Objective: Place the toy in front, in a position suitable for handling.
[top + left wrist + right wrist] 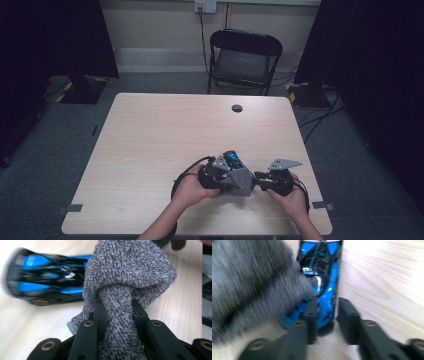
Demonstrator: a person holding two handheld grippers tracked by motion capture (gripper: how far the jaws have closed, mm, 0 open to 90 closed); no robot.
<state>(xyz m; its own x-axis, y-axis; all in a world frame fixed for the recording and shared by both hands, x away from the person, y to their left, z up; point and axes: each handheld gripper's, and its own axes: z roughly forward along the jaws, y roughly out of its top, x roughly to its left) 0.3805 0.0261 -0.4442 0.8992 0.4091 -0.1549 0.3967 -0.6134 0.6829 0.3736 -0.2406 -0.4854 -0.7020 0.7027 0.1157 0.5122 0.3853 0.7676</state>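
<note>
A light wood-grain table point(150, 150) with a round dark cable port point(237, 108) near its far edge stands on grey-green carpet point(65, 135). Behind it a black folding chair point(243, 60) faces the table, backed by a pale wall point(160, 25) with a socket point(205, 6) and a cable hanging from it. Black drapes point(45, 40) close off both sides, stand bases with yellow-black tape point(80, 89) at their feet; light is dim and even.
</note>
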